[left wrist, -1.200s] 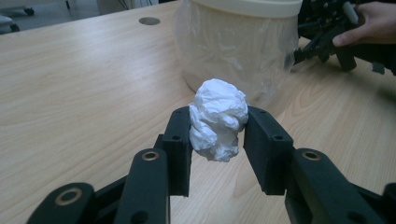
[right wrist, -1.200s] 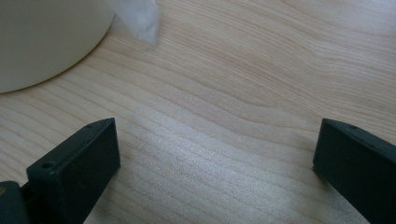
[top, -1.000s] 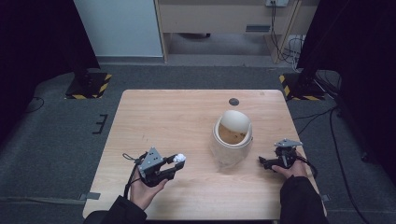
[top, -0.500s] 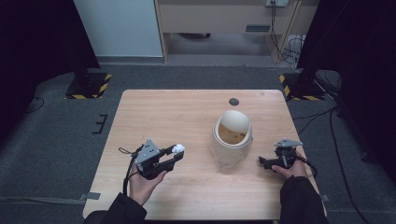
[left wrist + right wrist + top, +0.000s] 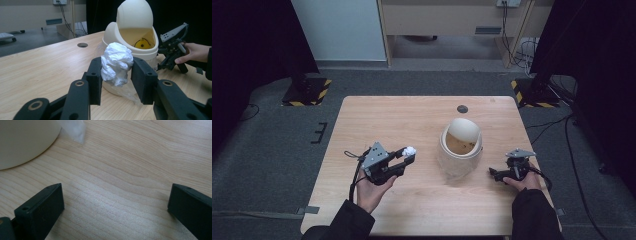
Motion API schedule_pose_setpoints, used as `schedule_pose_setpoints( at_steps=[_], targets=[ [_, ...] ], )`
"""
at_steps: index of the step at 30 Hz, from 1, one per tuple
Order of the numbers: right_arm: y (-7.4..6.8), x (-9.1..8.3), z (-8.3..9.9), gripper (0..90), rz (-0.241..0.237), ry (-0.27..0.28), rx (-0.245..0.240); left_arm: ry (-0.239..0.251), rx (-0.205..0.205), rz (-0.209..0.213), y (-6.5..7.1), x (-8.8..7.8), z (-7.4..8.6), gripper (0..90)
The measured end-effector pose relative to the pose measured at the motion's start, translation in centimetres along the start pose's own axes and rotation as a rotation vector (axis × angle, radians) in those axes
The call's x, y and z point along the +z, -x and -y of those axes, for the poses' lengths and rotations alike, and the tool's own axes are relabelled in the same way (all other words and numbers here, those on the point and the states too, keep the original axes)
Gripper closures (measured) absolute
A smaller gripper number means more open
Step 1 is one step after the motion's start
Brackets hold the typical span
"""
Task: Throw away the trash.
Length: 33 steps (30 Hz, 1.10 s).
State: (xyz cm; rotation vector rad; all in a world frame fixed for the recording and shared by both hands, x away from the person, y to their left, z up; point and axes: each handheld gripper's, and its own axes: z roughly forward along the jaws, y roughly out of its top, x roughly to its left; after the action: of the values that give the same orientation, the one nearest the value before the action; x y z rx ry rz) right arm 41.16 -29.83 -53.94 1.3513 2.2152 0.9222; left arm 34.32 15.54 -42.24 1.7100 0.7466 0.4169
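Note:
A crumpled white paper ball (image 5: 116,63) sits pinched between the two black jaws of my left gripper (image 5: 408,154), which is shut on it and held above the table left of the bin. The paper ball (image 5: 409,150) shows as a small white lump at the jaw tips in the high view. A cream bin (image 5: 460,147) with its swing lid tipped open stands right of centre; the bin (image 5: 132,32) has a yellow disc inside. My right gripper (image 5: 493,173) rests low by the bin's right side, jaws wide apart over bare wood (image 5: 115,202), holding nothing.
The wooden table (image 5: 377,115) has a round cable hole (image 5: 462,108) at the back. A clear plastic liner (image 5: 73,130) sticks out under the bin. Grey carpet surrounds the table; stand bases with yellow-black stripes (image 5: 307,92) sit behind it.
My left gripper has risen and moved a little toward the bin with the paper ball in it. The right gripper has stayed where it was.

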Motion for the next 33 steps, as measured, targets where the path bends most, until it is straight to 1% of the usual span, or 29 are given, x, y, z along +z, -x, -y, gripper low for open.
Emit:
schedule_pose_setpoints(
  at_steps=[7,10,12,15,16,22,32,33],
  targets=[
    [0.0,0.0,0.0,0.7,-0.001,0.000,0.001,0.005,0.012,0.016,0.5,1.1,-0.7,61.3],
    [0.0,0.0,0.0,0.7,0.000,0.001,0.000,0.013,0.016,0.030,0.9,1.9,-1.2,61.3],
    [0.0,0.0,0.0,0.7,0.000,0.001,-0.001,0.013,0.019,0.033,1.0,2.1,-1.3,61.2],
    [0.0,0.0,0.0,0.7,0.000,0.000,0.000,0.013,0.022,0.044,1.4,2.9,-1.6,61.2],
    [0.0,0.0,0.0,0.7,0.000,0.002,0.002,0.013,0.022,0.044,1.4,2.9,-1.6,61.2],
    [0.0,0.0,0.0,0.7,0.000,0.000,0.001,0.014,0.025,0.066,2.0,4.3,-2.1,61.3],
    [0.0,0.0,0.0,0.7,0.000,0.002,0.001,0.016,0.025,0.088,2.8,6.0,-2.5,61.5],
    [0.0,0.0,0.0,0.7,0.000,0.002,0.001,0.017,0.022,0.092,2.9,6.3,-2.6,61.5]
  ],
)
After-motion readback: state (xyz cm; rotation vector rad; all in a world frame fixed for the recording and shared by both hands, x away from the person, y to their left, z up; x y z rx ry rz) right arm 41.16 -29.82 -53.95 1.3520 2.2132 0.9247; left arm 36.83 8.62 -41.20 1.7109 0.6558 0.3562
